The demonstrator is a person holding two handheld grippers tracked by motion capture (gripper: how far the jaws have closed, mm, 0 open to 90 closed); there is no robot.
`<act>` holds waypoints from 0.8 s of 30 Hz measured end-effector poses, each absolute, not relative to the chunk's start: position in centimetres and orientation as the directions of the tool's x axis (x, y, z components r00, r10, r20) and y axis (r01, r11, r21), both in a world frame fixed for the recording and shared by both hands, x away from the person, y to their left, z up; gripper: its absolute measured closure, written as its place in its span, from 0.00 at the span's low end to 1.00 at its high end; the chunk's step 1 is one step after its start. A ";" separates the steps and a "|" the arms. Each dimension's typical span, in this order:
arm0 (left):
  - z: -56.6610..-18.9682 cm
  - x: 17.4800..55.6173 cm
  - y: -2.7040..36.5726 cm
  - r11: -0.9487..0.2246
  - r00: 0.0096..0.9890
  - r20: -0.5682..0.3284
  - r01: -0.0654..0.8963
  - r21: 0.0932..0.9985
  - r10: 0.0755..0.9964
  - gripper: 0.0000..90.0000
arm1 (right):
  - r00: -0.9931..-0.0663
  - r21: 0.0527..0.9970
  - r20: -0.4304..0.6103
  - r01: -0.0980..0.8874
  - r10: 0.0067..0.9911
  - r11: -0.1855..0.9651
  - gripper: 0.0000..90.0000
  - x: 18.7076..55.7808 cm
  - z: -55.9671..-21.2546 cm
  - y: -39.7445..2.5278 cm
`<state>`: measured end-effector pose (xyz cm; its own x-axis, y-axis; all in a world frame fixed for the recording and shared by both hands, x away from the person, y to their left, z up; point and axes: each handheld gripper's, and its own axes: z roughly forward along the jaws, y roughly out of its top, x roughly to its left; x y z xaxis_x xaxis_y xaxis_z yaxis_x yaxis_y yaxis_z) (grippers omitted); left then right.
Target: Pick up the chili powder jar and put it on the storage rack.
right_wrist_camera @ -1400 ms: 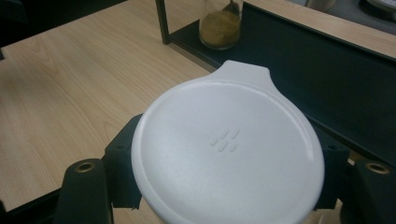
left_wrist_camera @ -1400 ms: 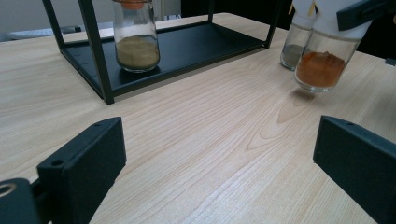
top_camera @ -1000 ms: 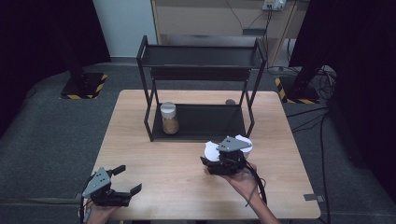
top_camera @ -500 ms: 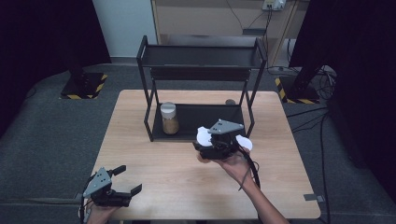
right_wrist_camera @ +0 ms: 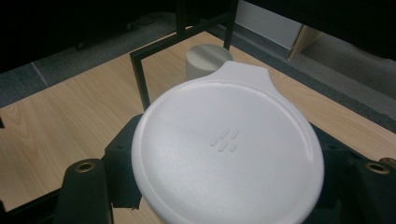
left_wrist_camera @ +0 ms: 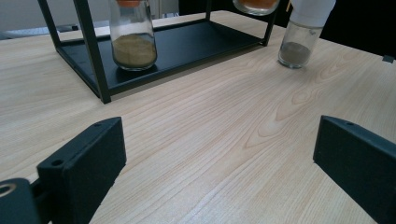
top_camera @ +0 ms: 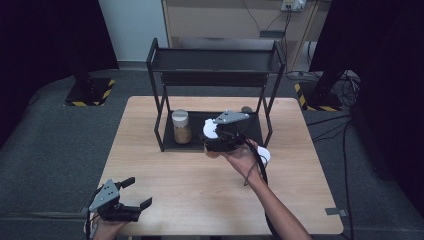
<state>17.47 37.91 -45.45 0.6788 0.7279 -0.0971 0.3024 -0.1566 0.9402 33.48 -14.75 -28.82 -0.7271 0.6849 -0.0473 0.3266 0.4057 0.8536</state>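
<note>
While the white-lidded glass jar [right_wrist_camera: 224,149] is clamped between the right gripper [top_camera: 222,137] jaws at the black metal rack [top_camera: 215,90] lower shelf, a frame-post knock is risked; left gripper [top_camera: 125,200] is held open, empty.

The left gripper [top_camera: 134,194] is held low at the near left, its jaws spread wide apart. The right gripper [top_camera: 216,134] is carried forward on an outstretched forearm [top_camera: 272,207], its jaws closed on a jar.
</note>
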 end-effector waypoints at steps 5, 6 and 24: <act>-45.5 17.5 37.9 -0.155 0.679 -0.099 0.303 0.940 0.727 0.02 | -0.716 0.855 -0.036 0.339 0.697 0.392 0.35 34.9 -29.0 -14.1; -45.5 17.5 37.9 -0.156 0.679 -0.099 0.303 0.940 0.727 0.02 | -0.712 0.854 -0.034 0.344 0.702 0.390 0.35 35.2 -29.0 -13.9; -45.5 17.6 38.0 -0.158 0.682 -0.099 0.305 0.939 0.724 0.02 | -0.655 0.849 -0.023 0.387 0.756 0.360 0.35 40.1 -30.2 -12.1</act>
